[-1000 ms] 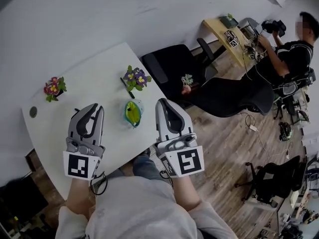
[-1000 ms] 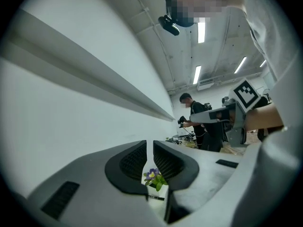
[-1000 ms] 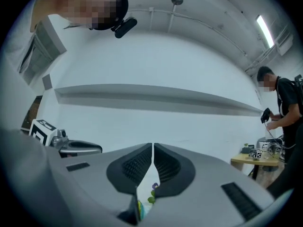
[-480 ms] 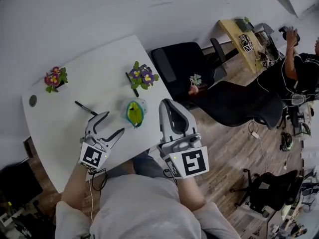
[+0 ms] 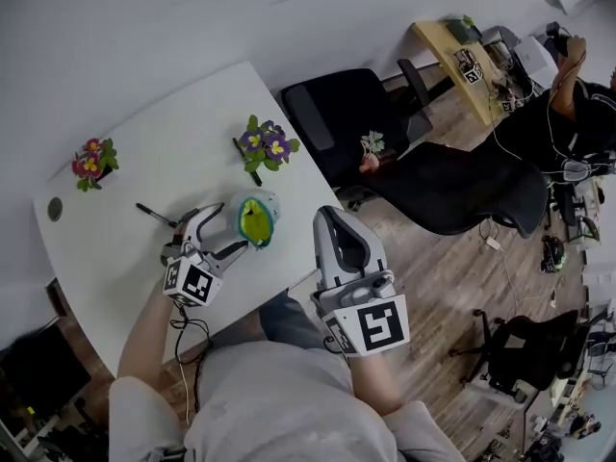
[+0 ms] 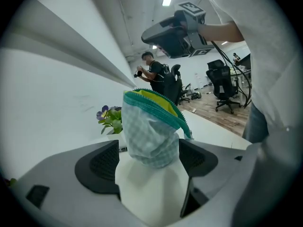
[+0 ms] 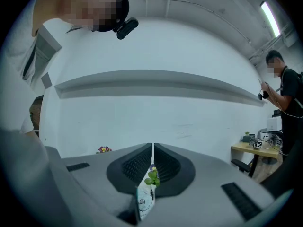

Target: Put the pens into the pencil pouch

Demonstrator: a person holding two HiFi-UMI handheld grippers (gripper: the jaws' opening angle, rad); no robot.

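Opening wide, L tongs (image 6: pixel 149 160) w/ pouch (image 6: pixel 151 126) between; R tongs (image 7: pixel 152 162) closed.

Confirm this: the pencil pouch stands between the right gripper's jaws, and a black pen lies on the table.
Wrong gripper: the left gripper view shows the pencil pouch between the left gripper's opening jaws. A black pen does lie on the table.

text: none readable | labels: none | numbers: none

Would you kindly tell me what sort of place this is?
Probably an office or lab: black office chairs, a white table, and a cluttered wooden desk beside another person.
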